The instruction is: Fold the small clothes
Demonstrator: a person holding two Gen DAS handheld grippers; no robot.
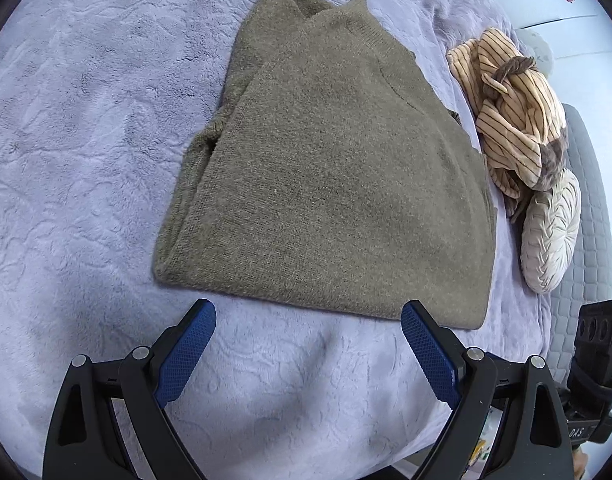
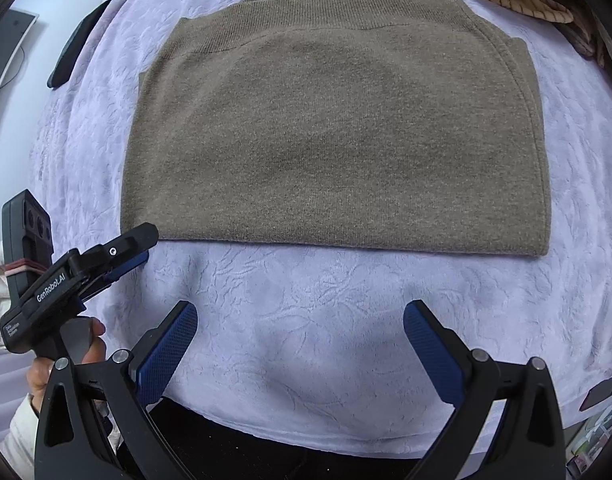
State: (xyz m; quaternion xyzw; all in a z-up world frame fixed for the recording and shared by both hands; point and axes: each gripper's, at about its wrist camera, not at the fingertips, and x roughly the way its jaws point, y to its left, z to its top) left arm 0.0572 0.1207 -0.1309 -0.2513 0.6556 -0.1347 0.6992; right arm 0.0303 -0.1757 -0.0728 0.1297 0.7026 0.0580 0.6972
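An olive-brown knitted sweater (image 1: 330, 168) lies folded flat into a rectangle on a lilac fleece blanket (image 1: 85, 140). It also shows in the right wrist view (image 2: 338, 132), with its ribbed hem at the far side. My left gripper (image 1: 308, 312) is open and empty, just short of the sweater's near edge. My right gripper (image 2: 299, 314) is open and empty, a little short of the near folded edge. The left gripper shows from the side in the right wrist view (image 2: 141, 248), by the sweater's near left corner.
A crumpled cream striped garment (image 1: 514, 112) and a round cream pleated cushion (image 1: 550, 232) lie right of the sweater. A dark flat object (image 2: 77, 44) lies on the blanket at far left. The blanket edge (image 2: 306, 436) runs close below my right gripper.
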